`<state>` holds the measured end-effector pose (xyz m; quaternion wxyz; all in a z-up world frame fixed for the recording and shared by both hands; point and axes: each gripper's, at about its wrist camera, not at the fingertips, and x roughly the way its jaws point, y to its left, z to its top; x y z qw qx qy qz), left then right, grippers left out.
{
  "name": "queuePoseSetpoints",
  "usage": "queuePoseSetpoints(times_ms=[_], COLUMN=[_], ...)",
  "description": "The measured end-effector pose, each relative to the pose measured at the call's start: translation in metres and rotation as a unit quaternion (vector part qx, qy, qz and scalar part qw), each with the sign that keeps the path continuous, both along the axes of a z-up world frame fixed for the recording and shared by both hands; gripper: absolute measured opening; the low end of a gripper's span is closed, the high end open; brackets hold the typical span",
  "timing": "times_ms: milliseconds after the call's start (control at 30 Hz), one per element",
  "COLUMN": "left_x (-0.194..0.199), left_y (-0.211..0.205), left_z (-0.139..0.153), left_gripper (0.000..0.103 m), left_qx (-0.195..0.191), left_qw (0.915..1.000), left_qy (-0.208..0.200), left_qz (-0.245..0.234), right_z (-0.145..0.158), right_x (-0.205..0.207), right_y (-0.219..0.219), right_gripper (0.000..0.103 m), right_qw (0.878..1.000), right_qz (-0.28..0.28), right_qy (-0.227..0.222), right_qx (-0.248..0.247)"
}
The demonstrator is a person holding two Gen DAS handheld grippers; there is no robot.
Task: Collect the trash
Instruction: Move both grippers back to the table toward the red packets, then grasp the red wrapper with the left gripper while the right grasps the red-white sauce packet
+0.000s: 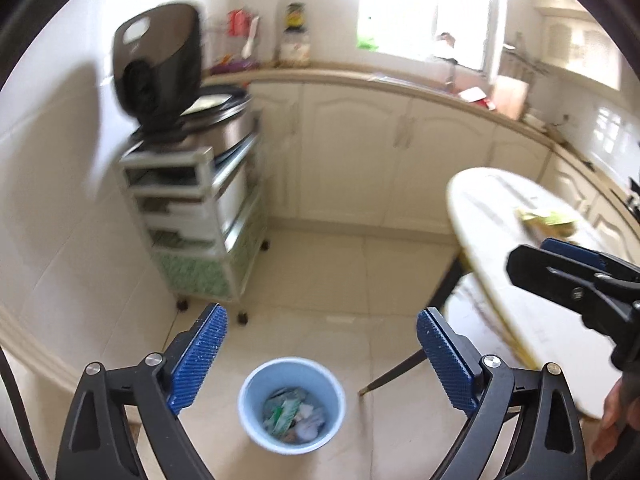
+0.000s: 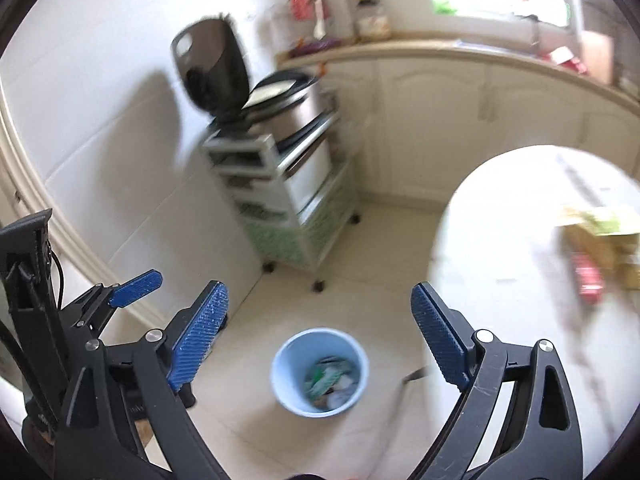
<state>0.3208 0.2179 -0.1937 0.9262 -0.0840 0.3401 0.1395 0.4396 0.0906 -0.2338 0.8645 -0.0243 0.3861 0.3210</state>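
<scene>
A light blue bin [image 1: 292, 402] stands on the tiled floor, partly filled with green and white wrappers and crumpled paper. My left gripper [image 1: 321, 314] hangs above it, open, with nothing between its blue pads. In the right wrist view the same bin [image 2: 319, 372] lies below my right gripper [image 2: 319, 290], which is also open and holds nothing. The two grippers are side by side: a finger [image 1: 568, 276] of the right one shows at the right edge, and a blue pad [image 2: 138, 283] of the left one shows at the left. Yellow-green wrappers [image 2: 600, 226] and a red item [image 2: 588, 280] lie blurred on the white table [image 2: 500, 240].
A wheeled drawer cart [image 1: 200, 224] stands against the left wall, carrying a rice cooker [image 1: 160, 68] with its lid raised. Cream cabinets [image 1: 380, 152] and a cluttered counter run along the back. A dark table leg [image 1: 400, 372] slants to the floor just right of the bin.
</scene>
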Motion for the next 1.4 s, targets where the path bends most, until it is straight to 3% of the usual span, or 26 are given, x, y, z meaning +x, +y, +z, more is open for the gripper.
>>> queuePoseSetpoints(times_ms=[200,467,633,900,1133,1200,1267,1400], left_x=[0.028,0.087,0.133,0.213,0.243,0.253,0.264,0.279], left_y=[-0.074,-0.155,-0.177,-0.198,-0.204,-0.207,-0.209,-0.219], left_z=[0.019,0.017,0.006,-0.015,-0.036,-0.043,-0.051,-0.060], left_gripper=[0.098,0.100,0.100,0.100,0.100,0.100,0.100,0.100], left_qx=[0.023,0.028,0.040,0.055,0.065,0.068,0.067,0.073], left_qw=[0.9971,0.9882,0.9855,0.9844,0.9827,0.9828,0.9835,0.9828], left_qy=[-0.010,0.019,0.049,0.084,0.102,0.106,0.112,0.116], left_qz=[-0.072,-0.149,-0.158,-0.144,-0.140,-0.135,-0.126,-0.124], right_z=[0.024,0.004,-0.028,-0.056,-0.066,-0.065,-0.063,-0.061], right_x=[0.013,0.054,0.093,0.124,0.134,0.134,0.133,0.128], right_y=[-0.103,-0.219,-0.250,-0.262,-0.260,-0.260,-0.260,-0.262], right_gripper=[0.093,0.093,0.093,0.088,0.062,0.053,0.036,0.022], right_qw=[0.996,0.981,0.975,0.977,0.976,0.978,0.979,0.982], right_qz=[-0.076,-0.172,-0.176,-0.163,-0.146,-0.135,-0.124,-0.108], right_qy=[-0.029,-0.003,0.042,0.066,0.057,0.052,0.050,0.050], right_qx=[-0.023,-0.088,-0.129,-0.121,-0.153,-0.153,-0.152,-0.148])
